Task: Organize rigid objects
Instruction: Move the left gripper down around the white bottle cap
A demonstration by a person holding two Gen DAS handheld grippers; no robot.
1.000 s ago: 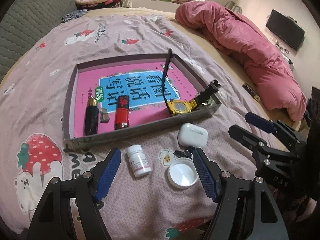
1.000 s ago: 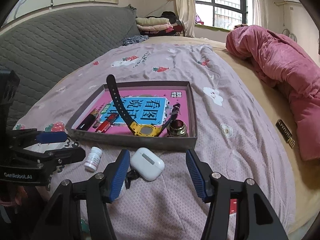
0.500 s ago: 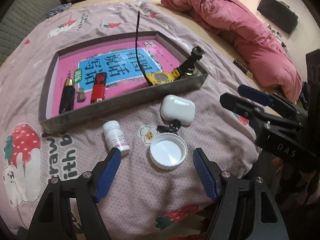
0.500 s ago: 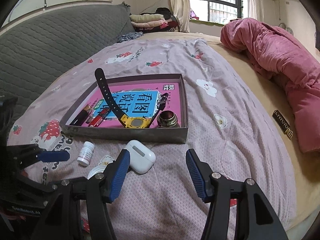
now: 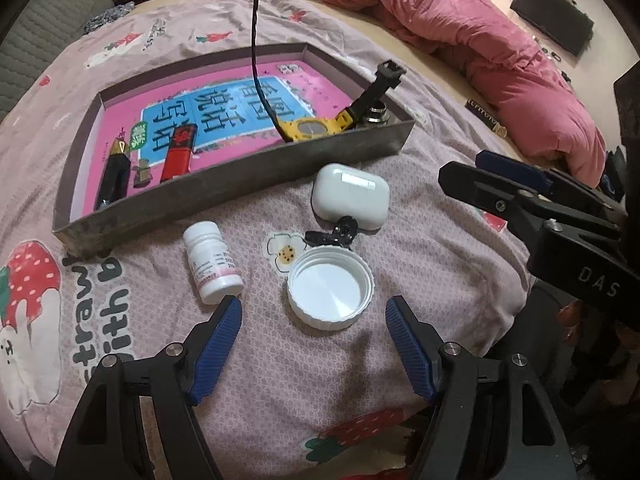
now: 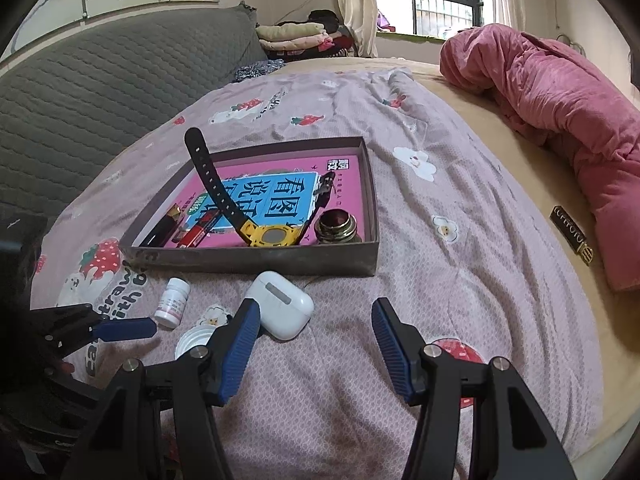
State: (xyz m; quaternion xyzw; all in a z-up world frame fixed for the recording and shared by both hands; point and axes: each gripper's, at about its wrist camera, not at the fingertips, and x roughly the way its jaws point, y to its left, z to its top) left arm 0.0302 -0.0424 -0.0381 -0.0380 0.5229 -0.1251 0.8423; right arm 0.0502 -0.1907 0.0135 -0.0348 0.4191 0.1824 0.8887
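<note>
A shallow grey box (image 5: 240, 188) (image 6: 256, 258) with a pink book inside holds a yellow watch (image 5: 312, 130) (image 6: 272, 236), a red lighter (image 5: 178, 152), a dark lipstick (image 5: 114, 178) and a brass ring (image 6: 336, 228). In front of it on the bedspread lie a white earbud case (image 5: 350, 196) (image 6: 280, 304), a small white pill bottle (image 5: 212, 262) (image 6: 173, 302), a white lid (image 5: 330, 290) (image 6: 192, 340) and a black clip (image 5: 332, 236). My left gripper (image 5: 314, 312) is open just above the lid. My right gripper (image 6: 316, 316) is open, its left finger beside the earbud case.
A rumpled pink duvet (image 5: 460, 40) (image 6: 560, 92) lies on the right of the bed. A grey quilted headboard (image 6: 100, 80) and folded clothes (image 6: 296, 36) are at the back. A small dark label (image 6: 570, 234) lies near the duvet. The bed edge drops off close below both grippers.
The left gripper has sunk and tipped down toward the white lid, which now sits between its fingertips. The right gripper has barely shifted. Both stay open.
</note>
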